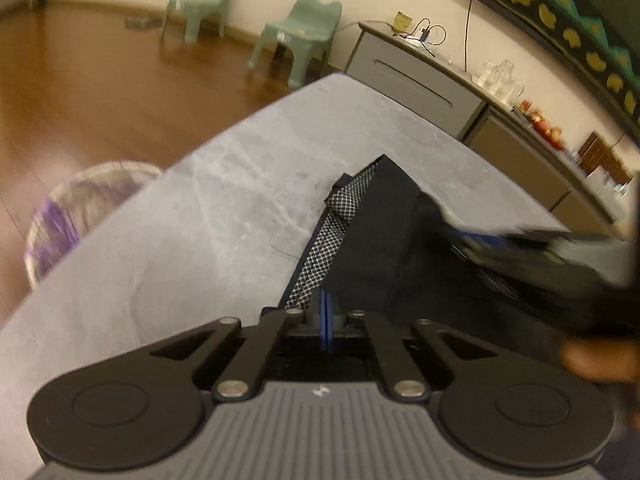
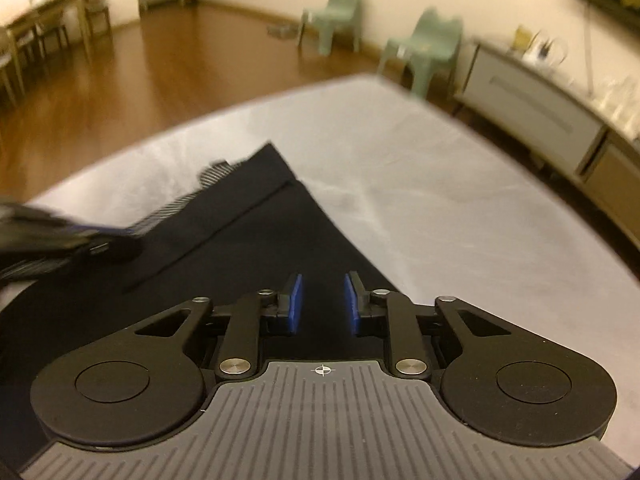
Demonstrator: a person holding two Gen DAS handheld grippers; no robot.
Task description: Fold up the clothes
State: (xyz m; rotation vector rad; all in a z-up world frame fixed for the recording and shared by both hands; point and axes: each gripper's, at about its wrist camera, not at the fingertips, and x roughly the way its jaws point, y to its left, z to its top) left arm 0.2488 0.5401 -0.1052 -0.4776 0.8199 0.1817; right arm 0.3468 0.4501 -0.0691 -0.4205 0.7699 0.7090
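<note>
A dark garment (image 1: pixel 384 240) with a checked lining strip (image 1: pixel 320 256) along its left edge lies flat on the grey table (image 1: pixel 200 220). My left gripper (image 1: pixel 326 312) is shut, its blue pads pressed together at that checked edge, seemingly pinching the cloth. In the right wrist view the same garment (image 2: pixel 240 248) spreads under my right gripper (image 2: pixel 323 300), which is open, its pads apart just above the cloth near the right-hand edge. The right gripper shows as a blur (image 1: pixel 520 244) over the garment, with a hand (image 1: pixel 592 360) behind it. The left gripper is a blur (image 2: pixel 80 240) at the garment's left side.
A woven basket (image 1: pixel 72 216) with purple cloth stands on the wooden floor left of the table. Two green chairs (image 1: pixel 300 44) line the far wall. A grey sideboard (image 1: pixel 420 80) with glasses runs along the right. A dining table with chairs (image 2: pixel 48 28) stands far left.
</note>
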